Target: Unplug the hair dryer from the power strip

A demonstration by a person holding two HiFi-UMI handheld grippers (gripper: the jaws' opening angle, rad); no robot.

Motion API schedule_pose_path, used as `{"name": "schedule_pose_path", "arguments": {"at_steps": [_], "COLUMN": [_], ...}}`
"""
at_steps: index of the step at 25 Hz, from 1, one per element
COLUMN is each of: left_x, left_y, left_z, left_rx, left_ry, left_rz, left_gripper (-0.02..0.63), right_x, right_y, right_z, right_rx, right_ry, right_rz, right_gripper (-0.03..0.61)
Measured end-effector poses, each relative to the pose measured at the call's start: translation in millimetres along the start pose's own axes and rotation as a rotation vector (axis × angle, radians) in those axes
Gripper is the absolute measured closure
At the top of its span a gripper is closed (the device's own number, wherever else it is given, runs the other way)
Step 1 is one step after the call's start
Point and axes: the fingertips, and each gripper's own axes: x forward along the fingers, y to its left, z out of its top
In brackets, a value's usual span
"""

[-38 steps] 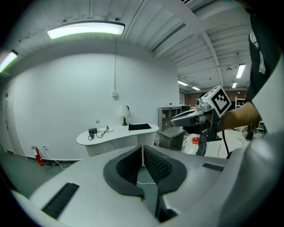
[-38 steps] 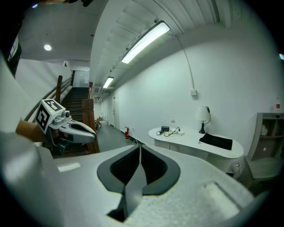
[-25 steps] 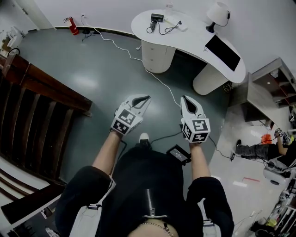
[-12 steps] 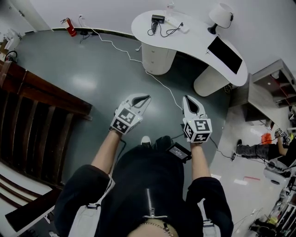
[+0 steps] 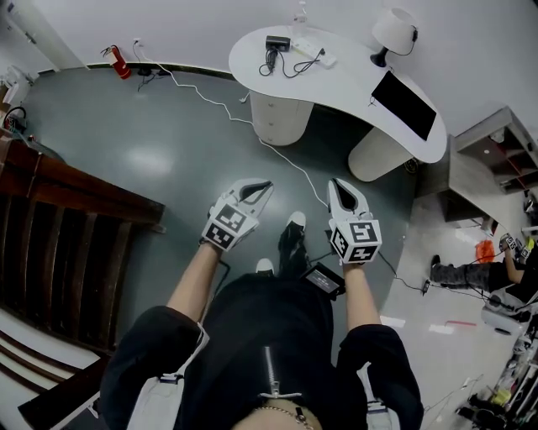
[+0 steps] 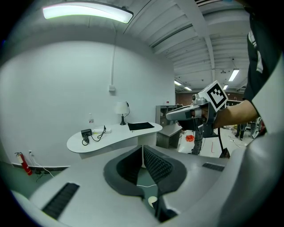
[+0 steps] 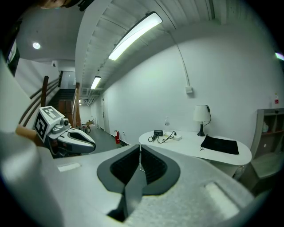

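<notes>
Forearms (image 5: 195,270) extended forward, left gripper (image 5: 263,186) and right gripper (image 5: 337,184) abreast, both seemingly closed

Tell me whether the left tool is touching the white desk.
Apart. The head view shows the left tool held in the air, with open grey floor between it and the white desk.

- An office-like workroom: a curved white tabletop (image 5: 336,80) carrying a lamp (image 5: 393,28) stands against a plain white wall (image 5: 168,25).
- Strip lights (image 7: 134,37) run overhead.
- A fire extinguisher (image 5: 118,63) sits at the wall, near a wooden banister (image 5: 76,183).
</notes>
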Motion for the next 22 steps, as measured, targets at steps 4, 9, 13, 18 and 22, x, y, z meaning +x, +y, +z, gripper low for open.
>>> {"name": "schedule_pose_path", "arguments": {"at_steps": [4,9,13,18,22], "left_x": [22,52,82,124,154], "left_y": [20,48,73,99,122], "left_z": [5,20,42,64,80], "left_rx": [-0.004,0.007,0.012,0.003,0.000], "left_ry": [0.014,0.028,0.024,0.022,0.027], "left_rz": [0.001,0.003,0.014,0.035,0.057], "left_gripper": [0.594,0.594,0.594,0.594,0.594], "right_x": [27,61,90,125,153], "right_y": [-17,-46,-73,-112,-142], "right_z": [6,22,37,55,73], "right_rx": [0.009,0.017,0.014,0.000,-0.001], "right_ry": [0.002,-0.016,-0.018,-0.015,-0.028], "right_rz": [0.008,0.012,0.023,0.050,0.070], "right_gripper": [0.572,0.572,0.572,0.572,0.572]}}
